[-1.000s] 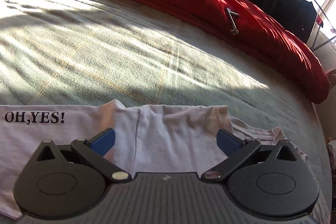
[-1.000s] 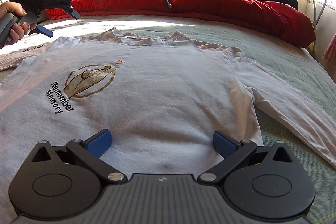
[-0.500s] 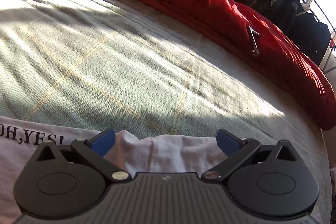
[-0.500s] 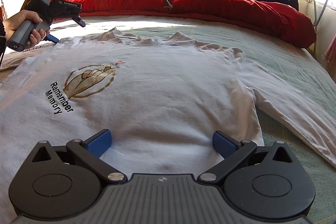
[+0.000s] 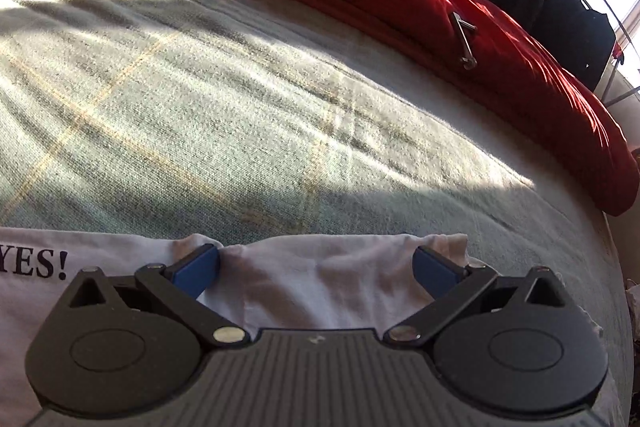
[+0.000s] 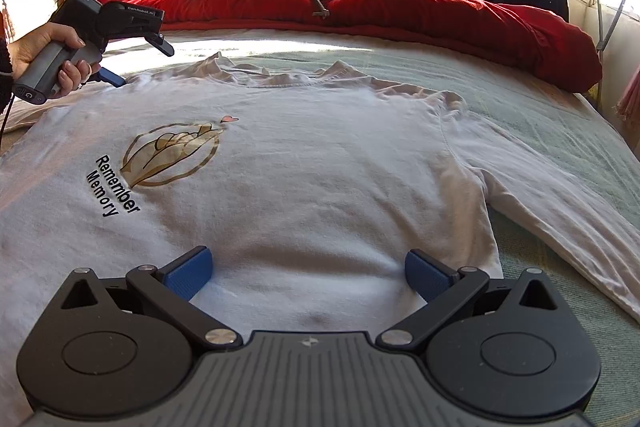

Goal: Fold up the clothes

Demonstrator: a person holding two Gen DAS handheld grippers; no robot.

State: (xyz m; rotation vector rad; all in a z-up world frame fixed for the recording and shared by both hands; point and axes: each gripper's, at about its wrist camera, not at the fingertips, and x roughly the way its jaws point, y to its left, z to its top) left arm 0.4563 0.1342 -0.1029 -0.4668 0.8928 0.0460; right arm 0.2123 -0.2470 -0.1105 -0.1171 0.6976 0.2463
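White shirt [image 6: 304, 179] is lying flat on the bed [image 5: 240, 87]; you're hovering both grippers' fingers spread, so closing the left gripper [image 5: 316, 267] shallowly risks slipping off its shoulder edge.

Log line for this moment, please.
shirt: flat on bed | left gripper: open at shoulder edge | right gripper: open over hem

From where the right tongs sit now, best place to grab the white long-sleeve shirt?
Probably the bottom hem of the shirt, straight ahead of the right tongs, which hang open over it. The shirt lies flat, face up on the bed, so the hem is the nearest free edge. Come in low from the hem side and pinch both layers.
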